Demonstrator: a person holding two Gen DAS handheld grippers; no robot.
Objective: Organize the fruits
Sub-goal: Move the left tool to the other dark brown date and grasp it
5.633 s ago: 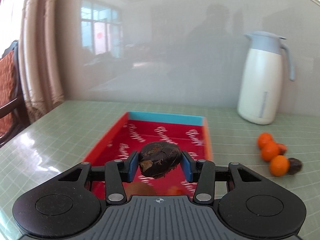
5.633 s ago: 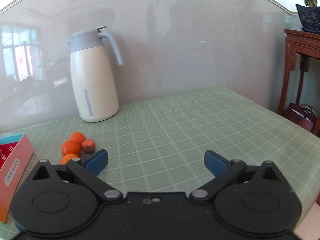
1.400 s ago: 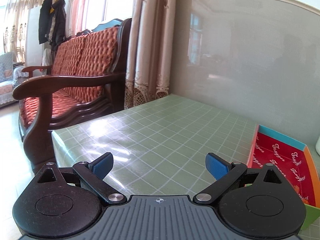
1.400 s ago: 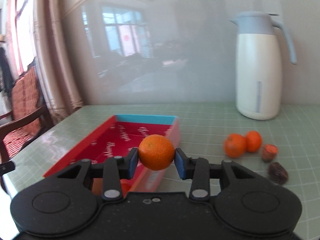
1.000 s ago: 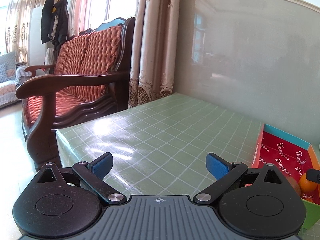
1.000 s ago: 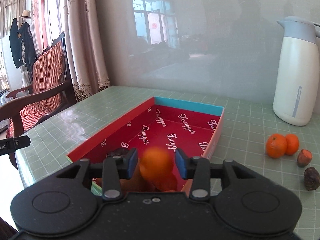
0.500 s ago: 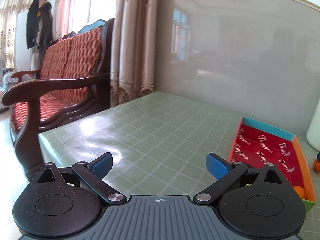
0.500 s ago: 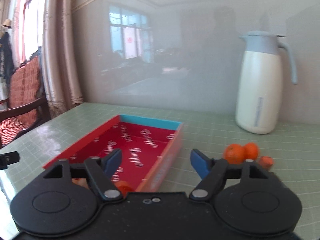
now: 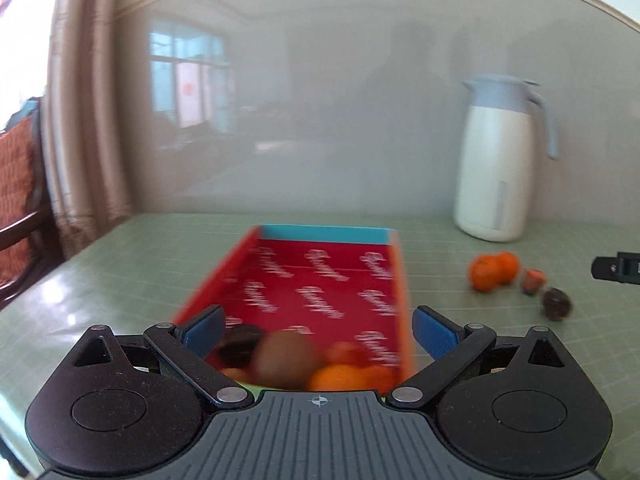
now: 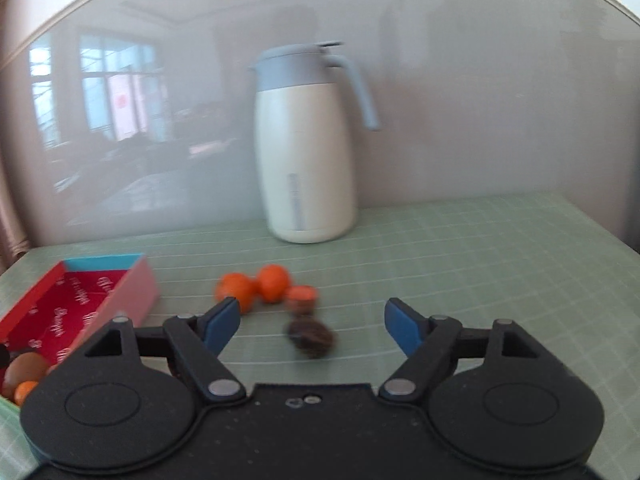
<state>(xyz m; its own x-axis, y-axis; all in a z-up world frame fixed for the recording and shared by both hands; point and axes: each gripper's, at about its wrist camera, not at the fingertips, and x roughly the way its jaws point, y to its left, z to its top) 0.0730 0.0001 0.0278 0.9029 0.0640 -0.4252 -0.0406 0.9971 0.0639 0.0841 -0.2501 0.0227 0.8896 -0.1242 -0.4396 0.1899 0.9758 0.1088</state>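
Observation:
A red tray [image 9: 320,276] with a blue far rim lies on the green table and shows at the left of the right wrist view [image 10: 80,300]. Its near end holds several fruits: a brown one [image 9: 286,358], an orange [image 9: 340,376] and a dark one [image 9: 240,342]. On the table lie two oranges [image 10: 256,284], a cut reddish fruit [image 10: 301,298] and a dark wrinkled fruit [image 10: 312,338]. My left gripper [image 9: 318,330] is open and empty above the tray's near end. My right gripper [image 10: 312,326] is open and empty, with the dark fruit between its fingers' line.
A white thermos jug [image 10: 306,152] with a grey-blue lid stands against the glossy wall behind the loose fruits. It also shows in the left wrist view [image 9: 498,160]. A wooden chair [image 9: 16,200] stands past the table's left edge.
My right gripper let the orange go into the tray, opened, and swung right to the loose fruits. My left gripper turned from the chair side back over the tray.

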